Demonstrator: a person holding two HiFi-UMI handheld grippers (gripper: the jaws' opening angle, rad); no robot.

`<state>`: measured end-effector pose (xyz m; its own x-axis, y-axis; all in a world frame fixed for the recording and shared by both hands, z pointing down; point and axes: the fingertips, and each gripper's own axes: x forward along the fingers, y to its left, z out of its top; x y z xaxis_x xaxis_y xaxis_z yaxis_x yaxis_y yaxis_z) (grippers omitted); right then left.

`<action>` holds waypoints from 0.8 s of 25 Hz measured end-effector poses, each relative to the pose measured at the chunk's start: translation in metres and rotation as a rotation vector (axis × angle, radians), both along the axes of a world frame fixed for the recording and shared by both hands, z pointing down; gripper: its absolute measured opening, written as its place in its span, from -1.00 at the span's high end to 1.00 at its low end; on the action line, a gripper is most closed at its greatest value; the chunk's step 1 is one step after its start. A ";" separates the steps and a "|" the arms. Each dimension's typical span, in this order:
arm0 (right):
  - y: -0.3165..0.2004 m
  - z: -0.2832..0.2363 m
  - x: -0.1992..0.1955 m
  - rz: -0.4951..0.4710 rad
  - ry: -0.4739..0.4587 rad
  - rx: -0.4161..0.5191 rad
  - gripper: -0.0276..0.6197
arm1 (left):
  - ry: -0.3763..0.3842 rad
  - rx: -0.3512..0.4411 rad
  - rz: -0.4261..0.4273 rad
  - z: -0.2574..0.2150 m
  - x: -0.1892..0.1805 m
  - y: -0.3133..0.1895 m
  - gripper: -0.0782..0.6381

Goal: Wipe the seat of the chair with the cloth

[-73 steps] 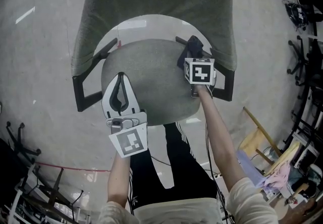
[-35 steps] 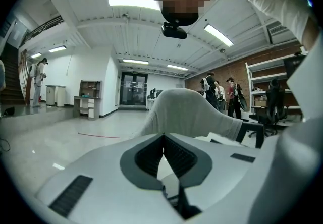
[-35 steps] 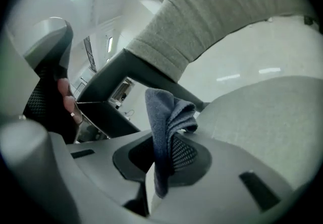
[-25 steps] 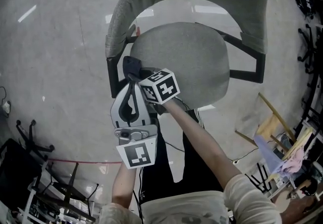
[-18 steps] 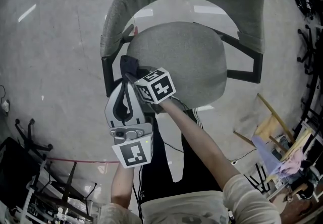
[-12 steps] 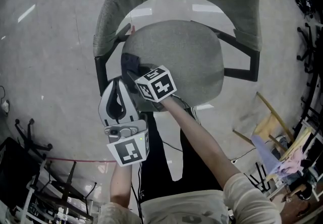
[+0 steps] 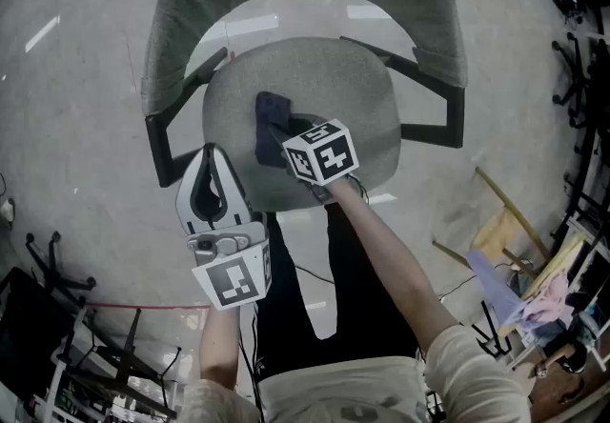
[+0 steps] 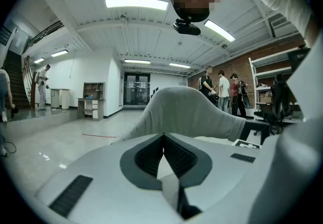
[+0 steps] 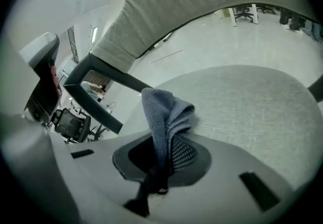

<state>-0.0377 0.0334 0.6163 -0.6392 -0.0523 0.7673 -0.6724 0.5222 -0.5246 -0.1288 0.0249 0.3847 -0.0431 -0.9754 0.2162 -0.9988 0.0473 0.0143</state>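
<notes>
Right gripper [image 9: 160,165] clamped on the cloth [image 9: 164,117], bunched on the seat [image 7: 334,78] left of centre, left gripper [image 8: 162,152] closed on nothing beside the front edge, and with so thin a pinch, fabric drag could tug that cloth free mid-stroke.

The right gripper [image 7: 283,139] reaches over the grey chair seat [image 7: 343,88], with a dark blue cloth [image 7: 271,119] at its tip lying on the seat. The left gripper [image 7: 212,154] hangs just off the seat's front edge, over the floor [image 7: 76,78], its jaws meeting at the tips.
</notes>
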 end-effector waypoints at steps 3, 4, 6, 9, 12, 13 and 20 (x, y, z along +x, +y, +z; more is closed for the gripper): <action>-0.010 0.001 0.024 0.010 0.026 0.014 0.76 | 0.002 -0.002 0.012 -0.001 0.013 -0.004 0.74; -0.012 0.000 0.033 0.012 0.036 0.020 0.76 | 0.003 -0.001 0.019 -0.002 0.017 -0.005 0.74; -0.017 0.000 0.051 0.026 0.052 0.023 0.76 | 0.008 0.000 0.033 -0.005 0.027 -0.008 0.74; -0.024 0.000 0.073 0.050 0.064 0.021 0.76 | 0.014 -0.018 0.047 -0.002 0.037 -0.013 0.74; -0.028 0.000 0.090 0.047 0.085 0.029 0.76 | 0.010 -0.037 0.051 0.003 0.042 -0.015 0.74; -0.029 0.000 0.096 0.046 0.093 0.033 0.76 | 0.009 -0.039 0.051 0.004 0.044 -0.016 0.74; -0.042 -0.001 0.148 0.080 0.187 0.088 0.76 | 0.014 -0.050 0.063 0.007 0.058 -0.023 0.74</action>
<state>0.1101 -0.0082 0.6154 -0.4774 -0.1688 0.8623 -0.7946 0.5018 -0.3417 -0.0708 0.0017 0.3919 0.0213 -0.9641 0.2647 -0.9995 -0.0144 0.0279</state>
